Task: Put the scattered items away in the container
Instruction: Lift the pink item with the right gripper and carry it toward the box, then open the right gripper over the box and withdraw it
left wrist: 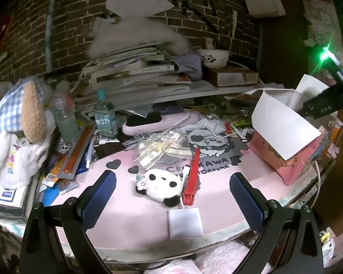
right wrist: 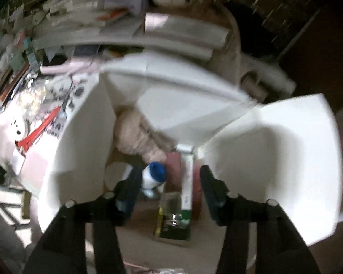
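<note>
Pink table [left wrist: 130, 219] holds a panda plush [left wrist: 159, 186] beside a red clip [left wrist: 192, 178]; left tool [left wrist: 171, 201] gapes wide, empty. Right tool [right wrist: 169, 182] hangs parted over the box [right wrist: 285, 159], touching a blue-capped bottle [right wrist: 154, 175].

On the desk mat [left wrist: 130, 217] in front of me, a panda plush [left wrist: 159, 186] lies just left of a clip [left wrist: 191, 180], with a flat pad [left wrist: 185, 223] nearer. A ribboned packet [left wrist: 159, 147] sits beyond them, a hairbrush [left wrist: 160, 122] farther still. The open box [left wrist: 285, 141] stands at right; inside it, a small bottle [right wrist: 153, 175] lies left of an upright carton [right wrist: 187, 180]. Stacked books [left wrist: 135, 73] fill the far shelf.
</note>
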Motion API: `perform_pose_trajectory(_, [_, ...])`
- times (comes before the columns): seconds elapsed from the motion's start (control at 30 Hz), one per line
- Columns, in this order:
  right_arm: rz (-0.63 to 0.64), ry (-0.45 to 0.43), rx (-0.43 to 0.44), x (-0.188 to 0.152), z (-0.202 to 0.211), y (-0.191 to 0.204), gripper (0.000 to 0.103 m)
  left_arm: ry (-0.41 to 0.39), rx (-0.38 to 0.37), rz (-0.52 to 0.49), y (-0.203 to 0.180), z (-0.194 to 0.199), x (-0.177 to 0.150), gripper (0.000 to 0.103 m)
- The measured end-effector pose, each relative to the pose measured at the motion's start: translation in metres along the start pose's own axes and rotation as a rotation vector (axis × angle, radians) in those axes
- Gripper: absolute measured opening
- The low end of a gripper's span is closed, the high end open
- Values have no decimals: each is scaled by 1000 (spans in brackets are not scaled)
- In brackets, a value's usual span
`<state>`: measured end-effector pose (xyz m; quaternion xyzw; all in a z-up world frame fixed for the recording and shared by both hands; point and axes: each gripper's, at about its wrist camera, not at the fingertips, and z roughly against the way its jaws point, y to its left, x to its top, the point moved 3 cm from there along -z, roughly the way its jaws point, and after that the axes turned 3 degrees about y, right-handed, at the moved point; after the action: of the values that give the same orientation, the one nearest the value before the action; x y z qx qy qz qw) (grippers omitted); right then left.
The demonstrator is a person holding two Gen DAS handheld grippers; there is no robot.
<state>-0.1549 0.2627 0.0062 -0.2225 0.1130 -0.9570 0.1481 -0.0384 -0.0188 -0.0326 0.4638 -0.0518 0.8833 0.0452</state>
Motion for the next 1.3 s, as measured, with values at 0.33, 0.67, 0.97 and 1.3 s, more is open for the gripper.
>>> perform_pose_trajectory(0.33, [-2,-603,56,-20,93,64,101,10,-17,57,28,-6,-22,99])
perform_pose_trajectory(0.67, [51,-770,476,-61,82,167,103,8,28,33,44,-23,-36,99])
perform_pose_trajectory(0.97, [114,-854,302,-118,46,218,103,42,6,14,39,-55,-31,99])
perform_pose_trajectory(1.3, [158,-875,319,-129,47,229,103,74,125,5,47,-67,-31,99])
